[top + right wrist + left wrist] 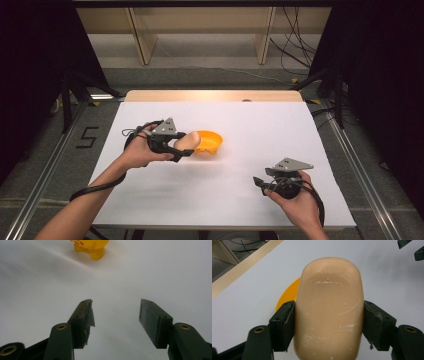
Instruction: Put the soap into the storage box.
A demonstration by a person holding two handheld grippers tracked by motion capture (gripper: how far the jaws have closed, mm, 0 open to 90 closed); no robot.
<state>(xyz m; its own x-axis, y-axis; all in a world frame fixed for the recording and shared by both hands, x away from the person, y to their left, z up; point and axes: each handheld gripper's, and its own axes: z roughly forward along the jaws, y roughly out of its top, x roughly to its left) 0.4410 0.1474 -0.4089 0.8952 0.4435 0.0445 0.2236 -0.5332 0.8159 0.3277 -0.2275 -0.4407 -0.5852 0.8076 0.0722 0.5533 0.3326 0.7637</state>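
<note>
- The left gripper (186,150) is clamped on a peach-coloured oblong block (329,312); in the left gripper view both black pads (283,325) press flat against the block's long sides
- The block has rounded ends and a shallow hollow in its upper face, marked with pale scratches; it sticks out well past the jaws
- In the high view the block (186,141) is held just beside an orange bowl-shaped thing (209,141), its far end at the bowl's near rim; whether the two touch cannot be told
- In the left gripper view an orange curved edge (287,296) shows behind the block on its left side
- The person's left hand (136,152) wraps the gripper's body, with its cable trailing back along the forearm
- The right gripper (115,315) has its jaws apart with nothing between them, above bare white table
- In the high view the right gripper (260,182) sits in the right hand (295,200) near the table's front right, well apart from the bowl
- Far ahead of the right jaws stands a yellow toy figure (90,246), cut off by the top edge
- The white table top (260,135) carries everything, with a wooden strip (210,96) along its far edge
</note>
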